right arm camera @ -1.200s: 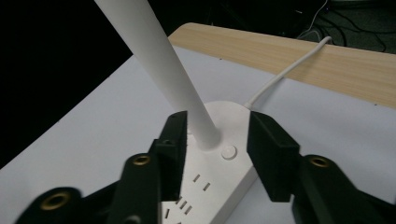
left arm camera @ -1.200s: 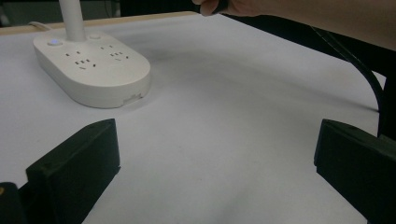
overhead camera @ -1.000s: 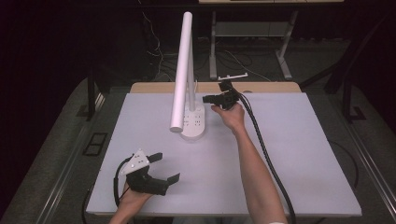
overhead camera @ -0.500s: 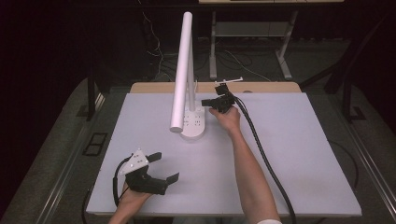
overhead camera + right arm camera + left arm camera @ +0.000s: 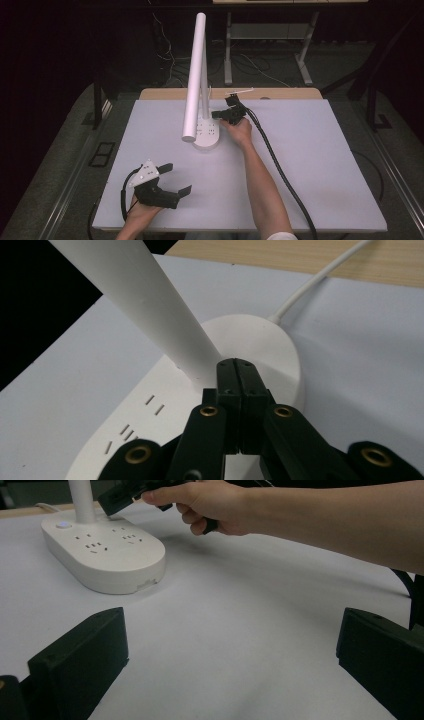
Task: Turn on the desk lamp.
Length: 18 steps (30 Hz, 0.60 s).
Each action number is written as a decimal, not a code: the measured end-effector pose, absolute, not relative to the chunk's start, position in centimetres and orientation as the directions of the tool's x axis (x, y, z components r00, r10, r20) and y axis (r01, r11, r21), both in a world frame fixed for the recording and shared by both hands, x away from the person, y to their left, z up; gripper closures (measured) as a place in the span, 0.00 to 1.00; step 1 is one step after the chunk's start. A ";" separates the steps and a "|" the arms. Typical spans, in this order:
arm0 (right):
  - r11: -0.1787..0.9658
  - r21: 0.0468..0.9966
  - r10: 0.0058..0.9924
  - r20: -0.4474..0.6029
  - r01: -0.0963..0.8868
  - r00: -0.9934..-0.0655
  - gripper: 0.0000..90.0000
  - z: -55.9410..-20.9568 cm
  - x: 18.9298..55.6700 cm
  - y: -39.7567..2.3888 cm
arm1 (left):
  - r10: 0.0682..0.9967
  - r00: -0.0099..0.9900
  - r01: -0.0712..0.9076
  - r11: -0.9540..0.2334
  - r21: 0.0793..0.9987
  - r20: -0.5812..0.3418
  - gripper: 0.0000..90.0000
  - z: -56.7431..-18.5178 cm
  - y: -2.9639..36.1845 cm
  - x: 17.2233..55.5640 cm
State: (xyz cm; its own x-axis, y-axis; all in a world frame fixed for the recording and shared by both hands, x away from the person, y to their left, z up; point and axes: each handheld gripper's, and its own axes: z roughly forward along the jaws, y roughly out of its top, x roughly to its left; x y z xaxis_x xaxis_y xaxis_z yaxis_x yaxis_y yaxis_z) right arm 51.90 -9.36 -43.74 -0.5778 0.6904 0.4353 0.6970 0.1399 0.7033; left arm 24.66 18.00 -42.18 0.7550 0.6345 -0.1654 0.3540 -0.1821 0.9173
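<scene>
Dark room around you, cables on the floor beyond a white-topped bench [image 5: 310,165] with a wooden strip along its far edge. Near the far middle of the bench stands a white desk lamp [image 5: 196,75]: oval base [image 5: 107,555] with rows of socket slots and one small round button, a slim upright post, and a long tube head slanting toward you. No brand or lettering readable on the base; slot marks only. A white cord [image 5: 320,277] leaves the back of the base toward the wooden strip.

Your right gripper [image 5: 223,114] sits at the lamp base, just beside the post, right hand [image 5: 239,131] wrapped around it. Right gripper view: jaws pressed together, nothing between them, tips over the base close to the foot of the post; touching it or not, can't tell.

Your left gripper [image 5: 176,179] rests at the near left of the bench, well apart from the lamp. Jaws spread wide, empty, bare bench between them.

No containers on the bench.
</scene>
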 end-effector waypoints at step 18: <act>0.052 0.698 0.647 0.522 0.714 -0.557 0.99 -45.0 51.9 -9.2 | 0.636 0.753 0.354 -0.178 0.918 -0.167 0.00 -42.1 18.1 24.6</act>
